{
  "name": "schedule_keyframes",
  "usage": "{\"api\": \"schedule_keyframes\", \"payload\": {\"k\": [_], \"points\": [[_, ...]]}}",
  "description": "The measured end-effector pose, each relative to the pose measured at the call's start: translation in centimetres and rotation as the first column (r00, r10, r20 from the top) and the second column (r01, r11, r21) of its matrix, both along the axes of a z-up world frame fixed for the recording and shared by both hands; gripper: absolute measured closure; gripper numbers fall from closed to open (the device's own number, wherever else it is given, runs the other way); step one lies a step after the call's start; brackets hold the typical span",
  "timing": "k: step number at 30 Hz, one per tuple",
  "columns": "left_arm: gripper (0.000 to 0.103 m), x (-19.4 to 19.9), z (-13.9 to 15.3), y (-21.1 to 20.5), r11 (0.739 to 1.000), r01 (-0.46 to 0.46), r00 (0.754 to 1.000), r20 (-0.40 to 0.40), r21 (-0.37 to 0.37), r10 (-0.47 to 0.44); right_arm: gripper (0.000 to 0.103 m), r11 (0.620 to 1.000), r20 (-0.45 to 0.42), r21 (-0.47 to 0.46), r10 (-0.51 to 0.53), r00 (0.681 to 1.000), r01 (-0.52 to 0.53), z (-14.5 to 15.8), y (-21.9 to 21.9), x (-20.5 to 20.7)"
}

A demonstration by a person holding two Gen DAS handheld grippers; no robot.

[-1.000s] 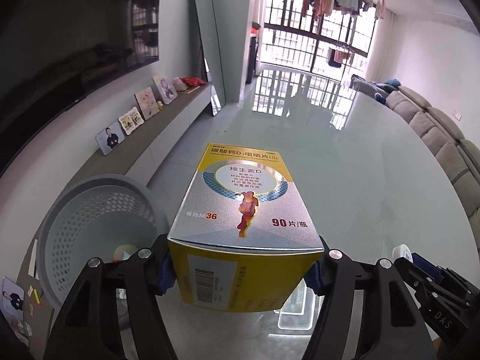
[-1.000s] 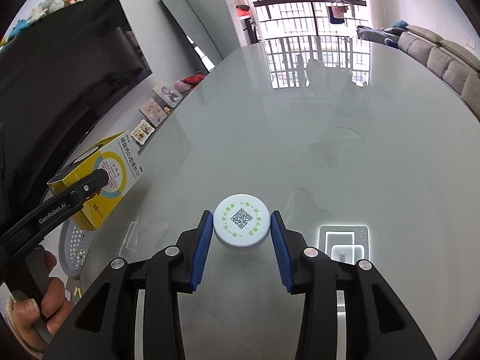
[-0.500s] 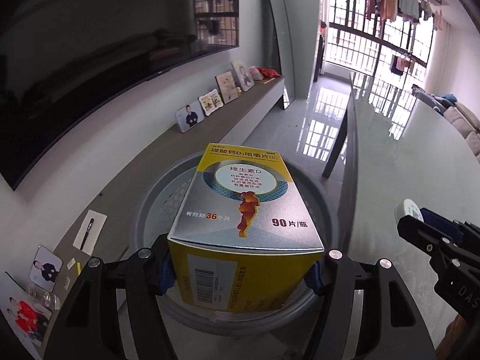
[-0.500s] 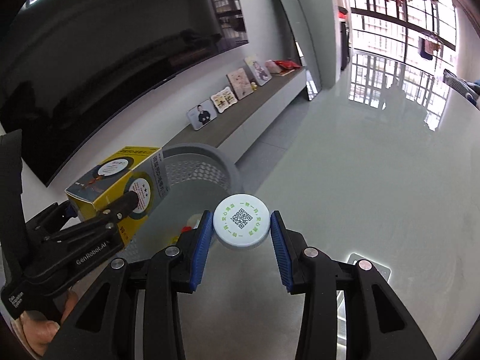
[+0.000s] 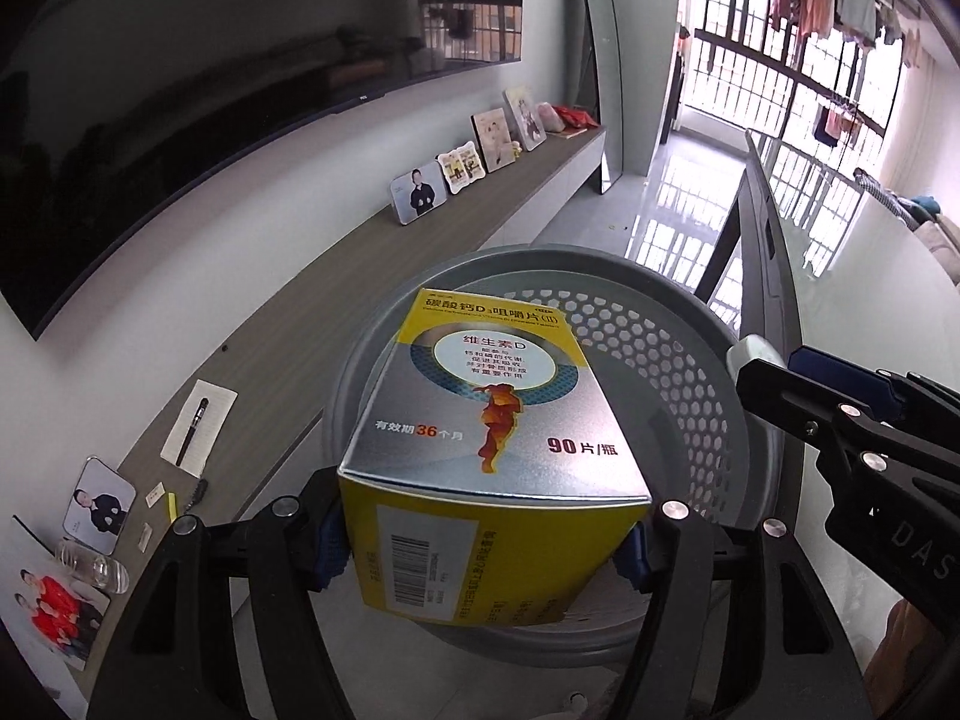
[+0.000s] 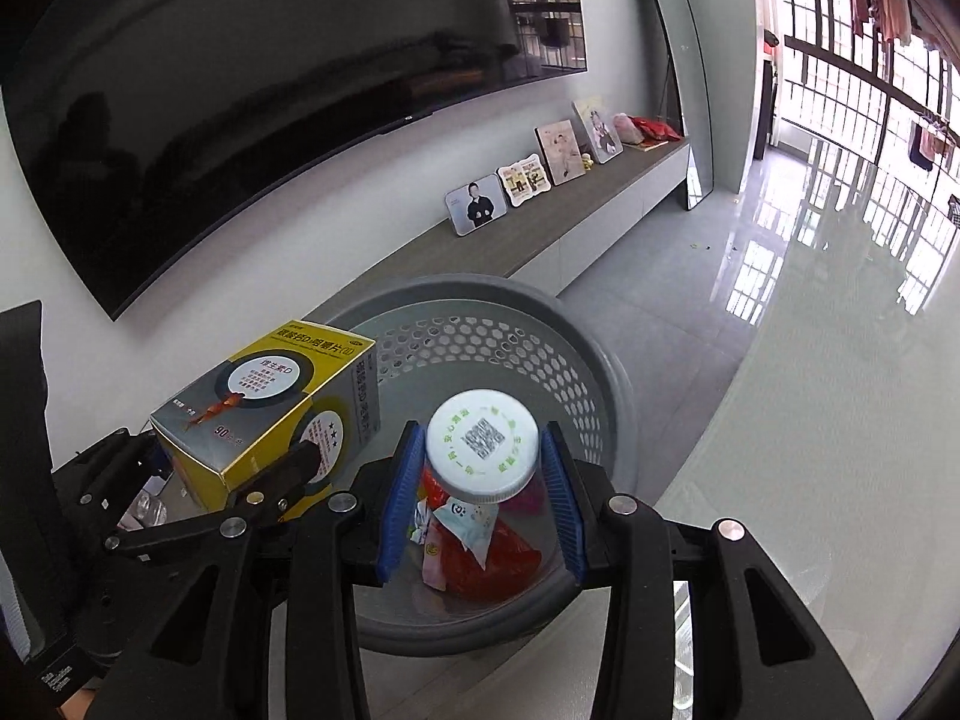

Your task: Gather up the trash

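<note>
A yellow and silver medicine box (image 5: pixel 498 420) sits between the pads of my left gripper (image 5: pixel 483 546), which hold its sides; the jaws are opening. The box hangs over the round grey perforated basket (image 5: pixel 570 252). In the right wrist view the box (image 6: pixel 258 396) and left gripper (image 6: pixel 228 480) are at the basket's left rim. My right gripper (image 6: pixel 480 438) has a clear jar with a white QR-code lid (image 6: pixel 480 450) between its blue pads, above the basket (image 6: pixel 480 288); its jaws are opening. The right gripper (image 5: pixel 780 372) shows at the right edge of the left wrist view.
Red and white wrappers (image 6: pixel 480 546) lie in the basket's bottom. A glass table (image 6: pixel 810 420) borders the basket on the right. Behind it, a low shelf holds photo frames (image 5: pixel 420 198) under a large dark television (image 6: pixel 240 90). A pen on paper (image 5: pixel 195 426) lies on the shelf.
Both grippers have swung left, off the glass table, and now hang over the grey basket. The box and the jar came along between their pads.
</note>
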State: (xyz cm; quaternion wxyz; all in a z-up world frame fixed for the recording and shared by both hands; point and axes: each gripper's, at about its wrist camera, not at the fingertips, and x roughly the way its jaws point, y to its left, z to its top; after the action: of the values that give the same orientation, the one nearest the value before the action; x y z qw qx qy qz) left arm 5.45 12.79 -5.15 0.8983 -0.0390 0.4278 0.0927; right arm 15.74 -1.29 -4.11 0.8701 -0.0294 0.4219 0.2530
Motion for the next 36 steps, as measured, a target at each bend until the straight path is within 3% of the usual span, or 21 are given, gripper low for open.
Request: {"api": "schedule_keyframes", "payload": {"k": [2, 5, 36], "points": [[0.035, 0.0, 0.1, 0.1, 1.000, -0.005, 1.000, 0.001, 0.004, 0.005, 0.043, 1.000, 0.011, 0.005, -0.004, 1.000, 0.004, -0.1, -0.3, 0.1], [0.024, -0.2, 0.3, 0.3, 1.000, -0.017, 1.000, 0.008, 0.011, 0.017, 0.043, 1.000, 0.021, 0.001, -0.007, 1.000, 0.007, 0.0, -0.6, -0.1], [0.010, -0.9, 1.8, -0.4, 0.993, -0.081, 0.997, 0.017, 0.080, 0.080, 0.043, 0.995, -0.005, 0.042, -0.094, 0.996, 0.094, -0.1, -5.0, -2.3]]}}
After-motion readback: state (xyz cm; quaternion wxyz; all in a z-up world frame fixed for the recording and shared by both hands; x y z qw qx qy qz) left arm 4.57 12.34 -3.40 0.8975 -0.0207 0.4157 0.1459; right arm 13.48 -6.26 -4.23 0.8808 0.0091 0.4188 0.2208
